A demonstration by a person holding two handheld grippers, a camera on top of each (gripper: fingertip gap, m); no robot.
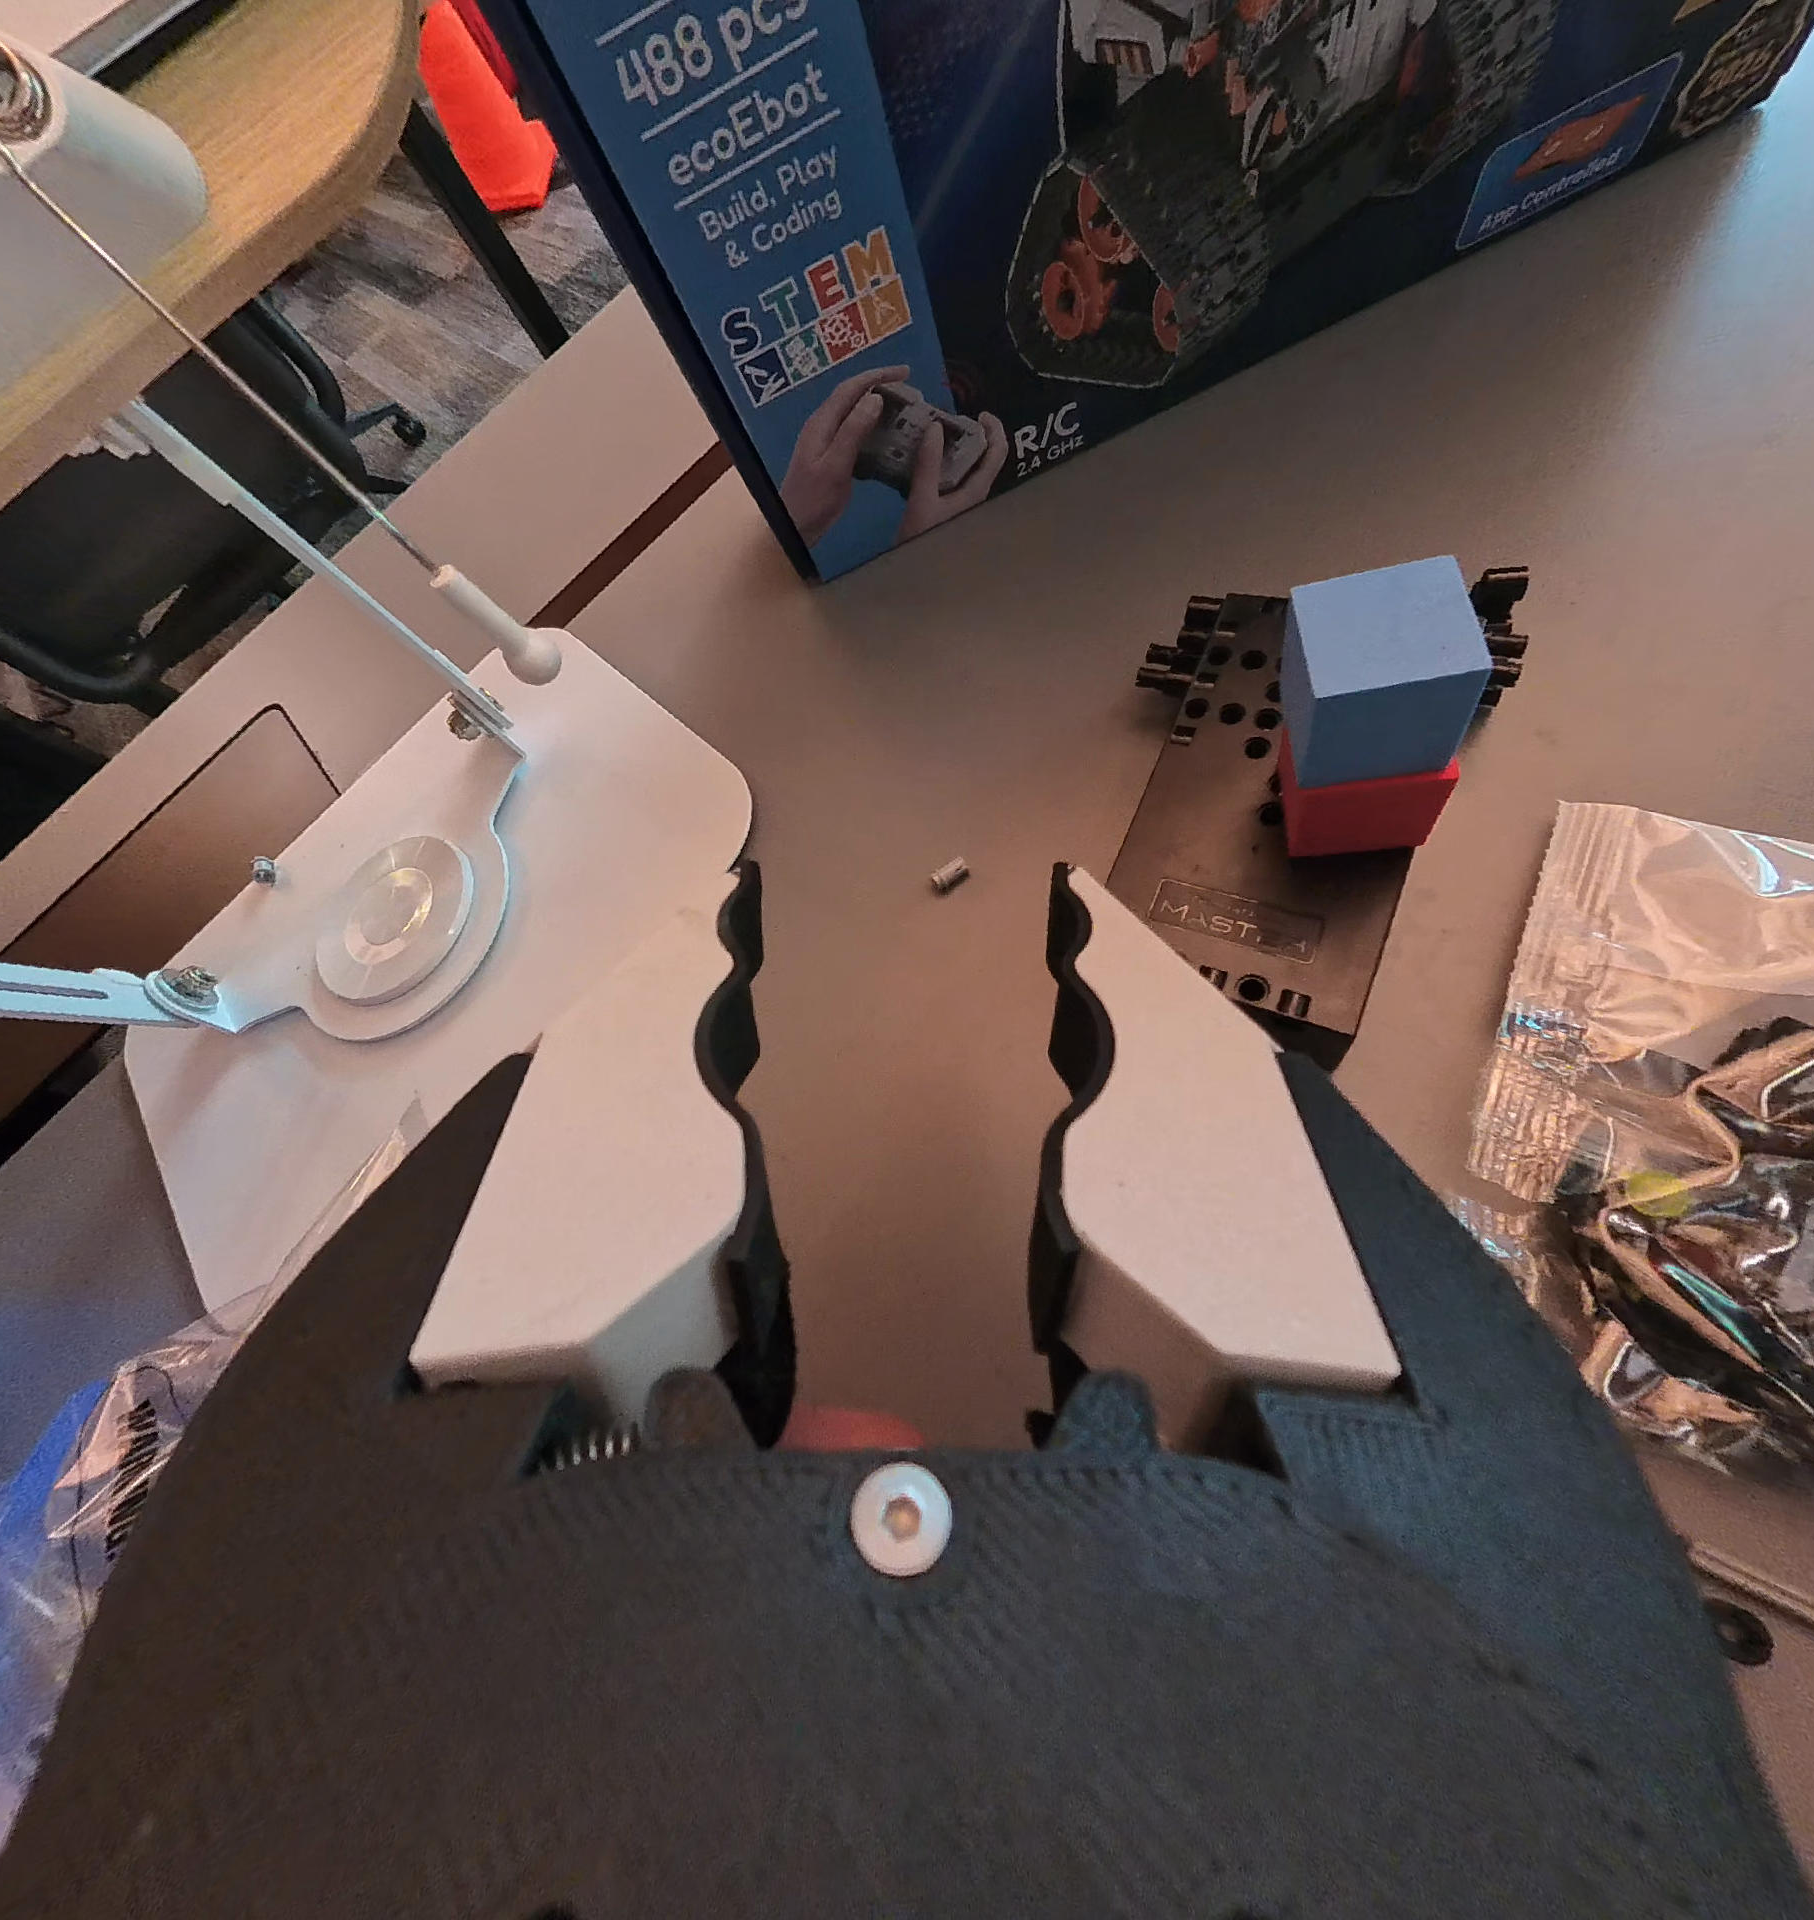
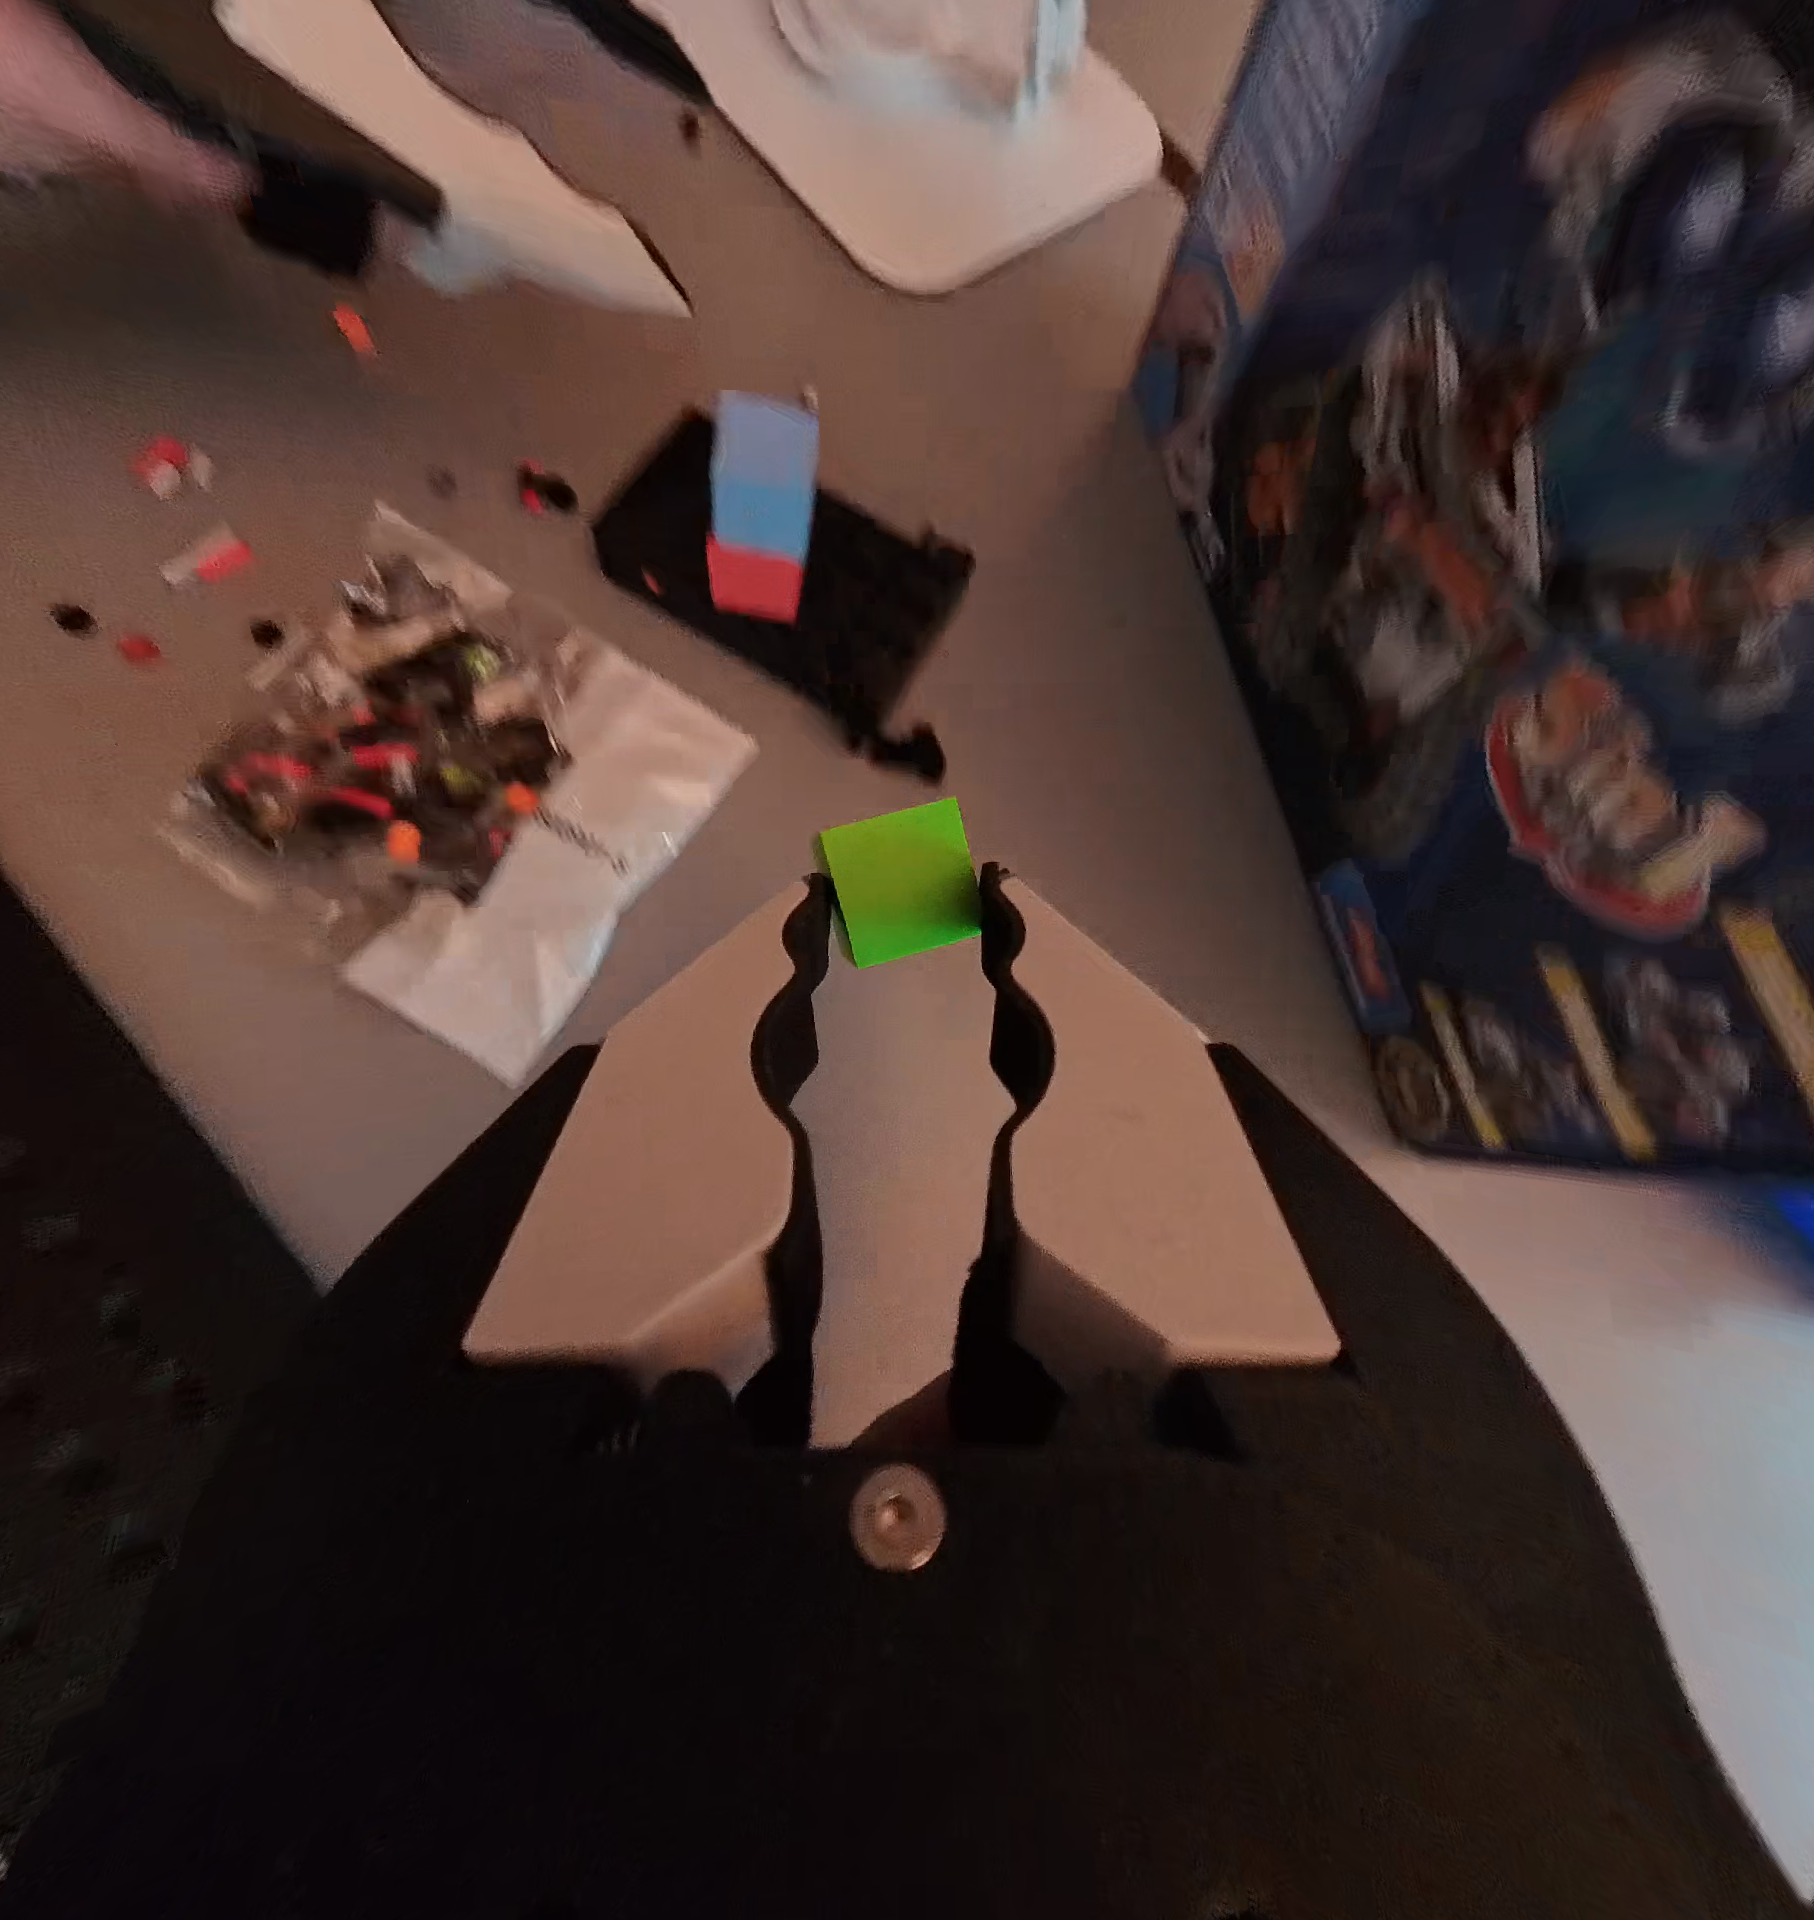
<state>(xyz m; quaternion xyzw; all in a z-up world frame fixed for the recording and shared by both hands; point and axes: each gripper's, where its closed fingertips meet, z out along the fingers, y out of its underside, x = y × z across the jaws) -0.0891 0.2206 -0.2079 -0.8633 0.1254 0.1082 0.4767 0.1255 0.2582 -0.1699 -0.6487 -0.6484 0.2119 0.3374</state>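
Green cube (image 2: 903, 883) clamped in right hand-held gripper (image 2: 901, 881), left hand-held gripper (image 1: 903, 894) apart — printed toy box (image 1: 986, 260) beyond.

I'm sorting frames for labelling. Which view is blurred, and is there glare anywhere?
Right wrist view: motion-blurred throughout, only the bright green cube fairly crisp. Left wrist view: sharp, with glare on the crinkled clear plastic bag.

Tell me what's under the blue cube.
The blue cube sits on a red cube, which rests on a black perforated block. The block's surface beneath the stack is hidden.
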